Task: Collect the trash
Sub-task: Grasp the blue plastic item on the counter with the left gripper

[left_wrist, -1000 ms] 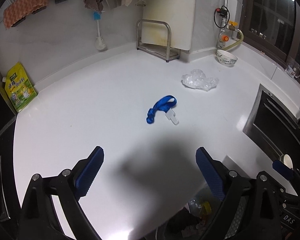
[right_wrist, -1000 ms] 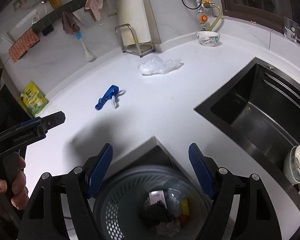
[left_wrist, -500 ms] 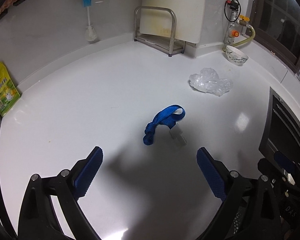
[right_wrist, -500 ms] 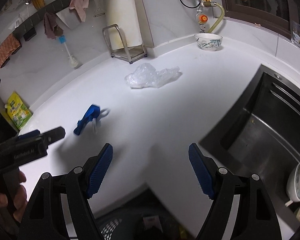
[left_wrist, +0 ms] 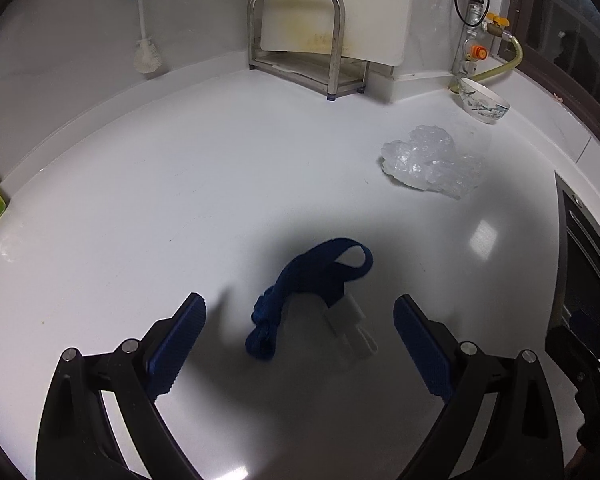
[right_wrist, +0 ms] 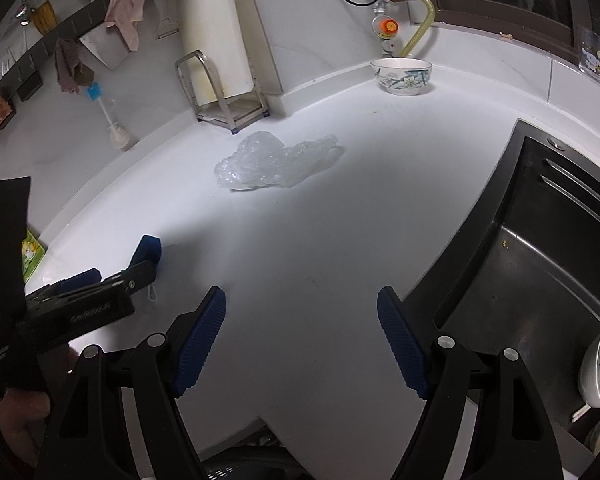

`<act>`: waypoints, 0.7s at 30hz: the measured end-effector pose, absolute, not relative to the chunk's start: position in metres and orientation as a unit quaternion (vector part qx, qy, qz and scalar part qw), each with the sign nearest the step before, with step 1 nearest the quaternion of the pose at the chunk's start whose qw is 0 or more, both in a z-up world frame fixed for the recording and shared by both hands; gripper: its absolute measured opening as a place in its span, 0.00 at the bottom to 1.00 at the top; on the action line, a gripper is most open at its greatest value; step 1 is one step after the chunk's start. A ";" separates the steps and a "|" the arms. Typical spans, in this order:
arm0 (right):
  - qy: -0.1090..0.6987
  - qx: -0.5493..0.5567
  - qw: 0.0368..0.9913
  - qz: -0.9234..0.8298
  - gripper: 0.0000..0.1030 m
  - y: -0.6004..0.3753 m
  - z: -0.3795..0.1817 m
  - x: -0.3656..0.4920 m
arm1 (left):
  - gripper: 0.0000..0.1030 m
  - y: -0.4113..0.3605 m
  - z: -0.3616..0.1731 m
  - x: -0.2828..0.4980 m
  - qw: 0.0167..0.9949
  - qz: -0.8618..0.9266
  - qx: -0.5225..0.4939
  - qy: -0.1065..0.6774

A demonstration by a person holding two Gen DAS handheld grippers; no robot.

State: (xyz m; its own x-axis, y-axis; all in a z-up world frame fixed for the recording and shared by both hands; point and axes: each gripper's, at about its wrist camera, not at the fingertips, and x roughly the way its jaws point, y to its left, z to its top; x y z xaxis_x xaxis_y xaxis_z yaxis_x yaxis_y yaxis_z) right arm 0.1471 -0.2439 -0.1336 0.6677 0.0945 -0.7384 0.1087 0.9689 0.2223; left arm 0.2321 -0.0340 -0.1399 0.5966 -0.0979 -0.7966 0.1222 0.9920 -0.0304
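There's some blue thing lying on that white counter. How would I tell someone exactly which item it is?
Start at the white kitchen counter, with the dark sink on its right. Near the front edge, between the open fingers of the left hand-held gripper, lies a blue strap looped onto a small white clip. It is the only blue item; the crumpled clear plastic farther back is colourless.

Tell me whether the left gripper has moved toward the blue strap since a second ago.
Yes. The left gripper has closed in: the blue strap now lies just ahead of its open jaws, and the metal rack looms larger.

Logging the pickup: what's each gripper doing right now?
Left gripper: open, empty, blue strap between its fingers.
Right gripper: open, empty.
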 end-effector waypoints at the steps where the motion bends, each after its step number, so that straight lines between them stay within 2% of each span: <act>1: 0.407 0.127 0.904 -0.006 0.73 -0.245 -0.134 0.148 | 0.91 -0.035 -0.142 0.235 0.893 -0.062 0.014 0.446; 4: 0.406 0.133 0.904 -0.012 0.73 -0.247 -0.134 0.151 | 0.89 -0.038 -0.147 0.239 0.892 -0.062 0.020 0.447; 9: 0.405 0.138 0.904 -0.020 0.73 -0.247 -0.136 0.159 | 0.71 -0.041 -0.155 0.241 0.890 -0.061 0.033 0.451; 12: 0.404 0.141 0.904 -0.024 0.73 -0.246 -0.137 0.164 | 0.56 -0.042 -0.154 0.241 0.892 -0.069 0.038 0.445; 13: 0.403 0.142 0.904 -0.024 0.73 -0.245 -0.137 0.167 | 0.44 -0.043 -0.153 0.241 0.892 -0.075 0.042 0.443; 14: 0.403 0.142 0.904 -0.024 0.73 -0.243 -0.136 0.169 | 0.28 -0.043 -0.152 0.241 0.892 -0.080 0.044 0.442; 15: 0.403 0.141 0.904 -0.024 0.73 -0.242 -0.136 0.171 | 0.23 -0.044 -0.151 0.242 0.892 -0.085 0.047 0.442; 21: 0.399 0.130 0.907 -0.021 0.73 -0.233 -0.133 0.192 | 0.20 -0.034 -0.149 0.250 0.886 -0.106 0.040 0.450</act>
State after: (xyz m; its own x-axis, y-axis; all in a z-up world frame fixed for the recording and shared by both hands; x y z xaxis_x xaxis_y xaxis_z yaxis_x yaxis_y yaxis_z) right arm 0.1917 -0.2326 -0.1326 0.6811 0.0652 -0.7293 0.1429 0.9650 0.2197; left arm 0.2504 -0.0343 -0.1488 0.5721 -0.1525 -0.8059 0.2239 0.9743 -0.0255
